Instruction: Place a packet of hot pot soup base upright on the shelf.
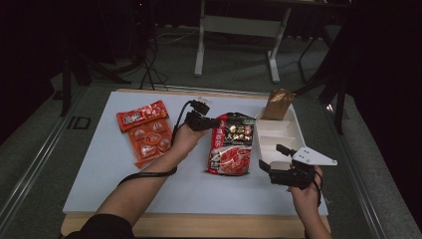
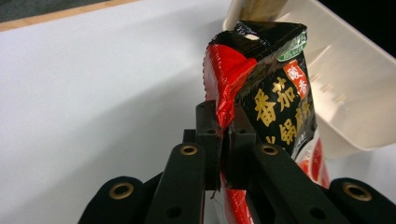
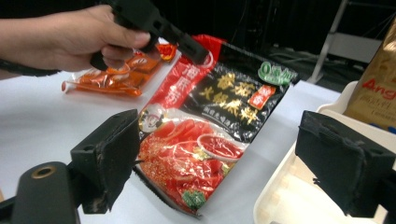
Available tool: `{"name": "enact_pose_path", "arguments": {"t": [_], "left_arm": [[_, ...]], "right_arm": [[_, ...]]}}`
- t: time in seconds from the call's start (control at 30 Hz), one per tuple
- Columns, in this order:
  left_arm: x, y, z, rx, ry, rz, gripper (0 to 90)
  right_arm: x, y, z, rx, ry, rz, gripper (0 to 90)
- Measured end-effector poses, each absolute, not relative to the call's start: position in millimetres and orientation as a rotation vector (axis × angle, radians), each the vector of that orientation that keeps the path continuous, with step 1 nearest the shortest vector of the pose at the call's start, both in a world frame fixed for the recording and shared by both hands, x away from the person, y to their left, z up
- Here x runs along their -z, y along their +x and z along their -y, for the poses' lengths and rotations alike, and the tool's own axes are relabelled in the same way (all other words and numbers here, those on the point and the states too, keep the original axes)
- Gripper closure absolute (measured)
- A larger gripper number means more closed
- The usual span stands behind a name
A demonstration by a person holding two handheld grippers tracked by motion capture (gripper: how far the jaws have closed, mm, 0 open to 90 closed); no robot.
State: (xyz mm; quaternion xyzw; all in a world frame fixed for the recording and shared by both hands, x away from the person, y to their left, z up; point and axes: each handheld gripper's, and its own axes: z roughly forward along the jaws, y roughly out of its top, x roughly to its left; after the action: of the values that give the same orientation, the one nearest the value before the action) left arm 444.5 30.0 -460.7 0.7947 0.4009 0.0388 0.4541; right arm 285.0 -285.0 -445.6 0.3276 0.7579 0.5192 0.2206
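Two grippers: both are mine, one in each hand, over the white table top [image 1: 99, 164].
Left gripper [image 1: 211, 123]: my jaws are pinched tight on the top left corner of the red and black soup-base packet [image 1: 230, 144]; in the left gripper view [image 2: 223, 140] the crimped red edge of the foil [image 2: 261, 93] stands squeezed between the two pads.
Packet, place: it lies between the orange snack pack [image 1: 146, 132] and the white divided tray [image 1: 278, 134], its held top end lifted off the board, its lower end down on the table.
Packet, edges: the right long edge runs just beside the tray's left wall; the left long edge is apart from the snack pack, with my left hand [image 1: 185, 139] over the gap.
Right gripper [image 1: 278, 174]: my jaws stand wide apart with nothing between the pads; in the right gripper view [image 3: 233, 168] they frame the packet's lower half [image 3: 196, 149] and the tray's near corner [image 3: 280, 200].
Tray: a brown bag [image 1: 277, 103] stands upright in its far compartment; the nearer compartments look bare.
Open room: bare white surface lies in front of the packet toward the near table edge, and along the whole left side of the table beyond the snack pack.
Tight spots: the tray wall hems the packet on its right.
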Motion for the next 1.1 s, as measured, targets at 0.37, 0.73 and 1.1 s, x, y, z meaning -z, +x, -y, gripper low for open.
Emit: {"name": "enact_pose_path", "arguments": {"t": [0.37, 0.73, 1.1], "left_arm": [[443, 421, -25, -0.113, 1.922, -0.906, 87.3], [423, 399, -24, -0.149, 1.896, -0.807, 87.3], [405, 390, -43, -0.1, 1.831, -0.759, 87.3]], "right_arm": [[440, 283, 283, -1.469, 0.951, -2.106, 12.2], [434, 287, 291, -1.479, 0.958, -2.057, 15.0], [420, 287, 286, -1.488, 0.976, -2.108, 10.3]]}}
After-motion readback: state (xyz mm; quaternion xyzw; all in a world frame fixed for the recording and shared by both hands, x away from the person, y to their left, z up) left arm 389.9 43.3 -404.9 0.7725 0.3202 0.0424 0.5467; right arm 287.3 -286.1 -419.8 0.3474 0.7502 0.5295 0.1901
